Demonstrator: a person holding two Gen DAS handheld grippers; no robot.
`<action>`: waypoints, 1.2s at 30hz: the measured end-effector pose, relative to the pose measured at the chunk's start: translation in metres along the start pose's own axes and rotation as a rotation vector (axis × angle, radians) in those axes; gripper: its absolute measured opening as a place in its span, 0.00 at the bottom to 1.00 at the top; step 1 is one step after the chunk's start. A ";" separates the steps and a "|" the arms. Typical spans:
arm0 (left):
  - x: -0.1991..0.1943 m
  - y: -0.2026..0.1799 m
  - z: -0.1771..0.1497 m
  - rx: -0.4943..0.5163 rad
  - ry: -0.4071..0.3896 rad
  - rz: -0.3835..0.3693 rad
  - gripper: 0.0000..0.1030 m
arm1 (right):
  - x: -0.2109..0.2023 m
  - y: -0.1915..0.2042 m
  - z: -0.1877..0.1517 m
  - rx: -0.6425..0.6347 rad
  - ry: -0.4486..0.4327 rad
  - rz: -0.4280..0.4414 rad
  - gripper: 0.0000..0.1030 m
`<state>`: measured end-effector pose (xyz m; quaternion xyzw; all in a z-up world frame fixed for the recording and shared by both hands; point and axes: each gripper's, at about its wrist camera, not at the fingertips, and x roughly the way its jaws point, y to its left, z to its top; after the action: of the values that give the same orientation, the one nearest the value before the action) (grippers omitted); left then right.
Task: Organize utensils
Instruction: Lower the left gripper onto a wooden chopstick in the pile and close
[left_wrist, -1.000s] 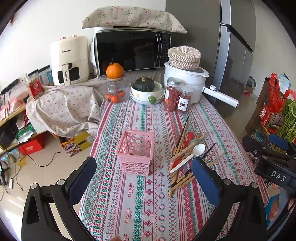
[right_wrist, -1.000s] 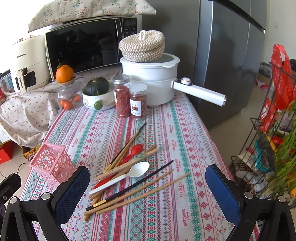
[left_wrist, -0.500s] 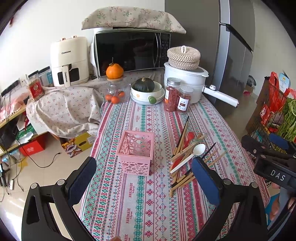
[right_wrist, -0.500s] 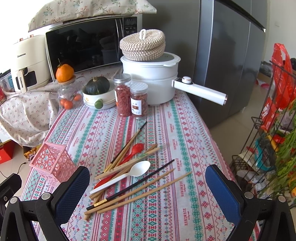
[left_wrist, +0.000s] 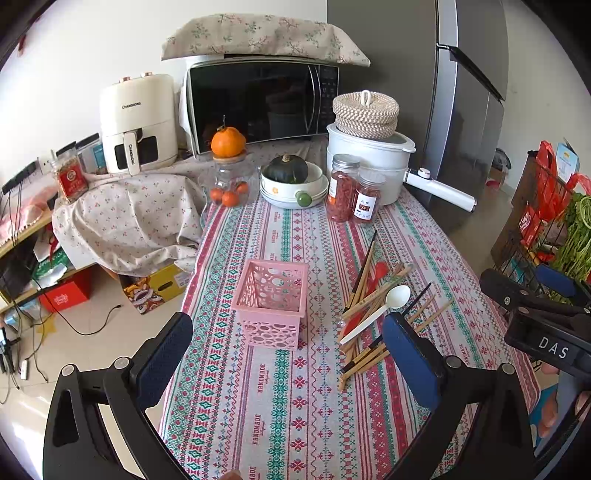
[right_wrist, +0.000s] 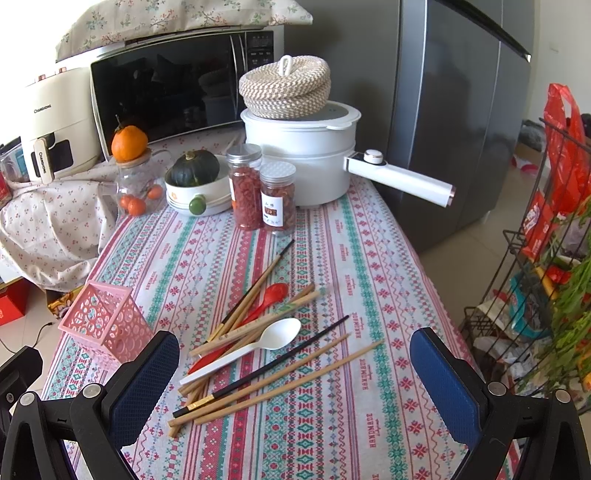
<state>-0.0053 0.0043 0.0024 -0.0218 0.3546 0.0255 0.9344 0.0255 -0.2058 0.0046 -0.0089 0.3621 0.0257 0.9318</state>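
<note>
**Two open grippers above a table of loose utensils**

A table covered with a striped, patterned tablecloth (left_wrist: 280, 229) fills the middle of the room. The left gripper (left_wrist: 288, 354) hovers over the near end, its two blue-padded fingers spread wide apart and holding nothing. The right gripper (right_wrist: 295, 373) hovers further right, fingers equally wide and empty.

A pink perforated basket (left_wrist: 272, 302) stands upright on the cloth, near the table's left edge. Just to its right, but apart from it, lies a loose heap of utensils: wooden chopsticks (right_wrist: 288, 380) crossing one another, a black chopstick (right_wrist: 280, 363) laid diagonally over them, a white spoon (right_wrist: 258, 345) on top with its bowl pointing far and right, and a red spoon (right_wrist: 267, 299) partly buried underneath.

At the far end stand two jars (right_wrist: 262, 192) of red dried food, a white pot (right_wrist: 306, 162) with a long handle and a woven lid, a bowl holding a dark green squash (right_wrist: 194, 168), and a glass jar topped with an orange (right_wrist: 129, 142). Behind them sit a microwave (left_wrist: 258, 99) and an air fryer (left_wrist: 138, 118).
</note>
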 end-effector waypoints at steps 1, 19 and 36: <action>0.000 0.000 0.000 0.000 0.000 0.001 1.00 | 0.001 0.000 0.000 0.000 0.001 0.001 0.99; 0.038 -0.043 0.031 0.156 0.215 -0.235 1.00 | 0.046 -0.053 0.019 0.143 0.167 0.017 0.99; 0.218 -0.112 0.070 0.186 0.470 -0.236 0.24 | 0.119 -0.114 0.007 0.276 0.363 -0.010 0.95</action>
<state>0.2106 -0.0960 -0.0870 0.0174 0.5575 -0.1221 0.8210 0.1239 -0.3144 -0.0704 0.1125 0.5239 -0.0306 0.8438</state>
